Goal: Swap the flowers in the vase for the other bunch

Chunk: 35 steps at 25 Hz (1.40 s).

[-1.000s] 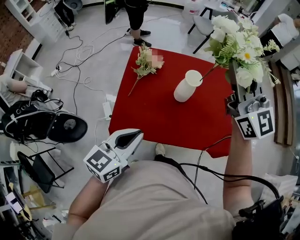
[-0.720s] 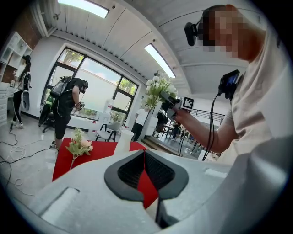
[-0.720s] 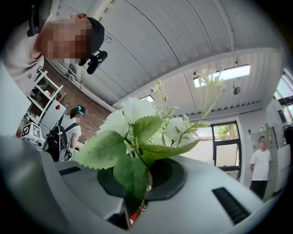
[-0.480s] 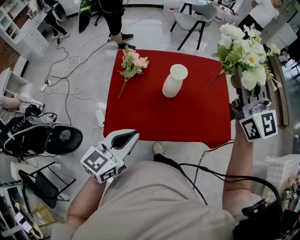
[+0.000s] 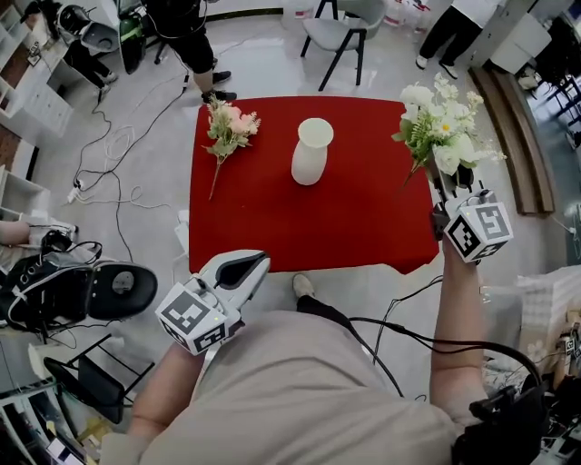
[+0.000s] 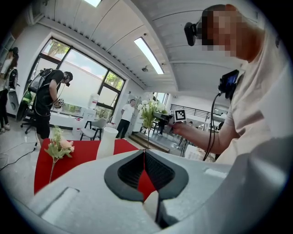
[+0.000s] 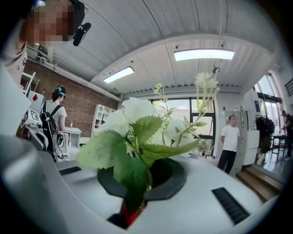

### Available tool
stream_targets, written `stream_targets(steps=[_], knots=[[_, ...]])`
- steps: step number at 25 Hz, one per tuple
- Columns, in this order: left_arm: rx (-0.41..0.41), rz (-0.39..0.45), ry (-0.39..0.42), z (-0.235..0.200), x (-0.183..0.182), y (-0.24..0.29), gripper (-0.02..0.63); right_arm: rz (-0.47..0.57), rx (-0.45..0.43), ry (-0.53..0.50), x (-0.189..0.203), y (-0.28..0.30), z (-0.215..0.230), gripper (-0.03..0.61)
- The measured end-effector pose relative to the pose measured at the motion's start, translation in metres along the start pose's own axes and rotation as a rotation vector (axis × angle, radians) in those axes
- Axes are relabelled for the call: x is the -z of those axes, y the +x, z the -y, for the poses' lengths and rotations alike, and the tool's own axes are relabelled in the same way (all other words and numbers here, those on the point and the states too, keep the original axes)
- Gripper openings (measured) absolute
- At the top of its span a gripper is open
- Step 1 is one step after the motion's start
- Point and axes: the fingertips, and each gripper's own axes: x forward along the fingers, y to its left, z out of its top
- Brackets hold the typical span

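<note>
A white vase [image 5: 310,150] stands empty near the middle of the red table [image 5: 272,227]. The pink bunch [image 5: 227,129] lies flat at the table's far left corner. My right gripper [image 5: 444,187] hangs over the table's right edge, shut on the stems of the white bunch [image 5: 439,127], whose blooms stand upright above the jaws. In the right gripper view the white bunch [image 7: 137,132] fills the space between the jaws and hides their tips. My left gripper [image 5: 261,261] is held close to the person's body, off the table's near edge, shut and empty; its tips [image 6: 144,151] meet.
People stand beyond the far edge of the table [image 5: 186,36], with a chair [image 5: 345,27] beside them. Cables [image 5: 118,154] trail over the floor at left. A black office chair [image 5: 91,291] sits at the near left. Steps [image 5: 513,136] run along the right.
My right gripper has carried the white bunch from the vase's mouth to the right and downward, to the table's right edge. The left gripper has shifted only a little.
</note>
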Motion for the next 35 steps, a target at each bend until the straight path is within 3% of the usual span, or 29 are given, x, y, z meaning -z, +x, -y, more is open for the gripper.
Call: stream_targets(steps=[14,27,35], knots=[[-0.081,-0.019,-0.026,-0.006,-0.002,0.022,0.008,-0.272,-0.05,0.135,0.155,0.054,0.04,0.041],[-0.224,-0.013,-0.065,-0.024,-0.007,0.038,0.008,-0.444,-0.112,0.196,0.252,0.123,0.064,0.043],[-0.285,-0.017,-0.078,-0.03,-0.006,0.047,0.008,-0.512,-0.112,0.293,0.306,0.146,0.072,0.049]])
